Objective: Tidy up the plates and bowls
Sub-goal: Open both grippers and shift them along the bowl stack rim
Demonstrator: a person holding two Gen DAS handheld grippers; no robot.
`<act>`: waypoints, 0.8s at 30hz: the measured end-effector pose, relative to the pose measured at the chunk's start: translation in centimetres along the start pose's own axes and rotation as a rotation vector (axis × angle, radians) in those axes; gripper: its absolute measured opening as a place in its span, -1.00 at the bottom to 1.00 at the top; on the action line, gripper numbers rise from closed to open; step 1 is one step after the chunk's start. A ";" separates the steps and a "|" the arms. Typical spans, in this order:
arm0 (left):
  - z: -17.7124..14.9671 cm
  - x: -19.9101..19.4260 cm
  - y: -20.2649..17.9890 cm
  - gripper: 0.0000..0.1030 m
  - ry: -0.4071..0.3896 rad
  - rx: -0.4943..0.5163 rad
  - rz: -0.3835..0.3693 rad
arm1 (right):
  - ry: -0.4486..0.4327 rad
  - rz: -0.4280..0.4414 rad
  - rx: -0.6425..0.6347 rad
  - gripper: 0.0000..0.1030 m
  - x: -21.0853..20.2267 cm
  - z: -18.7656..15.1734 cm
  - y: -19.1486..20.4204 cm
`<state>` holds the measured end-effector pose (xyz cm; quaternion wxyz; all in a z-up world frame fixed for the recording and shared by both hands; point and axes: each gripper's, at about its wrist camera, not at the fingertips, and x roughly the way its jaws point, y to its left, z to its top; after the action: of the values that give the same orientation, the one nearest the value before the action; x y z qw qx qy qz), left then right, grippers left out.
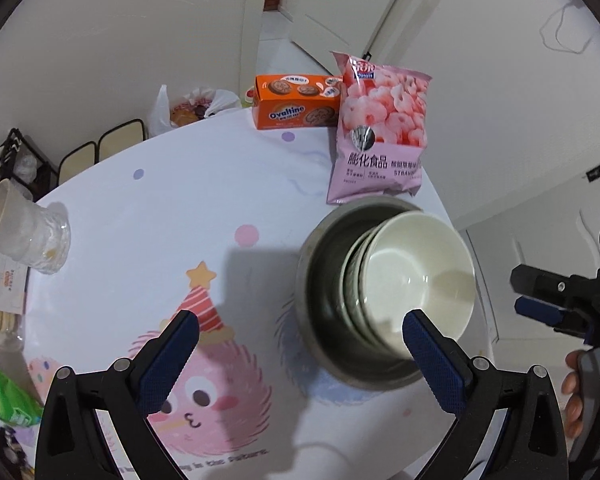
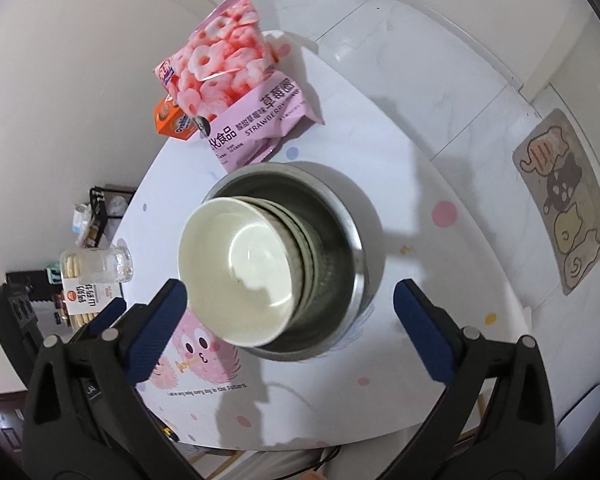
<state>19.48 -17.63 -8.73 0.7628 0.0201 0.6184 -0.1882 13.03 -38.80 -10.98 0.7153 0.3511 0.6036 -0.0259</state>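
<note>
Bowls (image 1: 416, 276) sit nested inside the steel pot (image 1: 320, 280) on the table (image 1: 140, 220), the top one tilted against the pot's rim. I have both tools released: the left hand-held gripper (image 1: 300, 356) hangs wide beside the pot, the right hand-held gripper (image 2: 290, 312) spread above the stack, neither touching anything. The stack looks done, I judge. To finish cleanly I'd lift straight off, keeping the pads clear of that leaning bowl, since a nudge could tip it out.
</note>
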 end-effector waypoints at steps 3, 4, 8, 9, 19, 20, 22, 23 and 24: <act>-1.0 -0.3 0.4 1.00 0.001 0.015 0.002 | -0.014 -0.013 0.012 1.00 -0.5 -0.9 -0.9; -1.4 -0.5 0.6 1.00 0.002 0.015 0.001 | -0.018 -0.014 0.017 1.00 -0.5 -1.4 -1.3; -2.6 -0.7 1.2 1.00 -0.001 0.012 -0.001 | -0.027 -0.015 0.044 1.00 -0.7 -2.6 -2.6; -2.9 -0.7 1.4 1.00 -0.004 0.011 0.000 | -0.028 -0.018 0.050 1.00 -0.7 -2.8 -2.9; -3.9 0.9 4.4 1.00 0.014 -0.063 0.046 | -0.016 0.017 0.173 1.00 0.8 -3.7 -6.1; -3.8 1.2 4.6 1.00 0.018 -0.070 0.045 | -0.011 0.021 0.180 1.00 1.1 -3.6 -6.3; -3.6 2.3 5.0 1.00 0.037 -0.084 0.052 | -0.002 0.019 0.188 1.00 1.7 -3.3 -6.6; -3.6 2.7 5.1 1.00 0.043 -0.090 0.047 | 0.001 0.020 0.189 1.00 1.8 -3.1 -6.7; -3.5 3.3 5.2 1.00 0.050 -0.101 0.031 | 0.004 0.022 0.189 1.00 2.1 -2.9 -6.8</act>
<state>18.41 -12.71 -13.71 0.7500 -0.0041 0.6455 -0.1442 7.95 -41.56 -16.09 0.6780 0.4238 0.5960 -0.0743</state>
